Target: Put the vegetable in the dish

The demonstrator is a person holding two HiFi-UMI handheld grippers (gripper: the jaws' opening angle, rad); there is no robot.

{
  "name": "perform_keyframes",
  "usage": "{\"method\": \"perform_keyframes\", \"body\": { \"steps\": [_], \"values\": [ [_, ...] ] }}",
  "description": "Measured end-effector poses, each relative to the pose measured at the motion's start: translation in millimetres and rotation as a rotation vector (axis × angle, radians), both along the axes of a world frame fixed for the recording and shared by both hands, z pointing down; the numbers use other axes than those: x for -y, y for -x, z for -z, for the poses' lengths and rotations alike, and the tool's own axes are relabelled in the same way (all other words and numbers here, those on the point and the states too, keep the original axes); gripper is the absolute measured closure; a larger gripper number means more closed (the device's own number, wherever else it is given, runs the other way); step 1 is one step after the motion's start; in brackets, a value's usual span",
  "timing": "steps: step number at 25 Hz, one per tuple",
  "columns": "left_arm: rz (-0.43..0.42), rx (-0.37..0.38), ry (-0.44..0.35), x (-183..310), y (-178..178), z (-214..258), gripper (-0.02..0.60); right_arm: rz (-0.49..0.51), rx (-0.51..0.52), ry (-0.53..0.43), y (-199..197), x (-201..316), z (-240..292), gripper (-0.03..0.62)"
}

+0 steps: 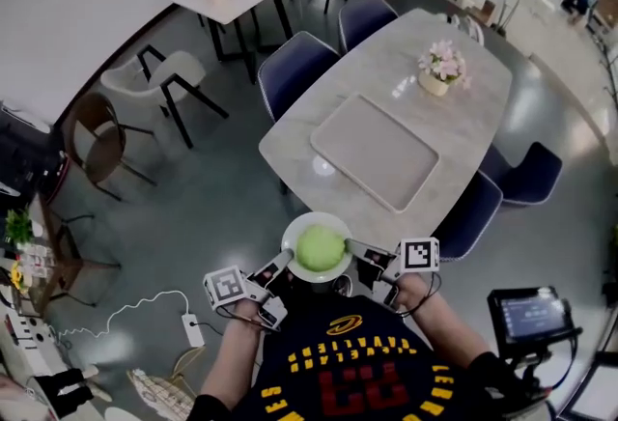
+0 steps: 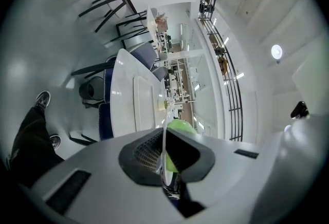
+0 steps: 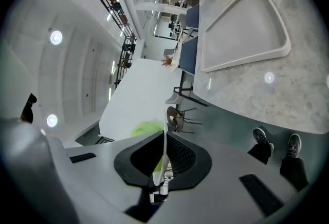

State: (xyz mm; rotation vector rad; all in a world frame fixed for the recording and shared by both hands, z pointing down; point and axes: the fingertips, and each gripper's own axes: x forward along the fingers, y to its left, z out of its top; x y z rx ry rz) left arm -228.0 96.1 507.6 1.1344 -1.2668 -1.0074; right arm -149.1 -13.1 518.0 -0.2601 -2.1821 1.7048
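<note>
Close to the person's chest, the left hand-held gripper [image 1: 280,260] is clamped on the left rim of a white dish [image 1: 292,234], its jaws pinching the thin edge. The right hand-held gripper [image 1: 359,250] is closed on the opposite rim in the same way. Inside the dish sits the vegetable [image 1: 320,248], round and pale green, filling most of the bowl. The dish appears to hang just off the near end of the bench [image 1: 463,120], not resting on it. Farther along the bench lies a shallow pale tray [image 1: 375,151], and beyond it stands a flower pot [image 1: 435,84] holding pink blooms
</note>
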Motion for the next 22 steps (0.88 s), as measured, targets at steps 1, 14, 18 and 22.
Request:
{"method": "perform_keyframes", "body": {
  "steps": [1, 14, 18, 22],
  "values": [
    [-0.017, -0.004, 0.007, 7, 3, -1, 0.566, -0.016, -0.006, 0.001, 0, 6, -1, 0.574],
    [-0.313, 0.034, 0.004, 119, 74, -5, 0.566, -0.312, -0.050, -0.006, 41, 91, -7, 0.574],
    [-0.411, 0.019, -0.044, 168, 107, -4, 0.566, -0.413, -0.039, -0.002, 69, 128, -9, 0.574],
    [-0.512, 0.015, -0.060, 201, 133, -1, 0.566, -0.521, -0.061, 0.008, 87, 148, -8, 0.574]
  ]
}}
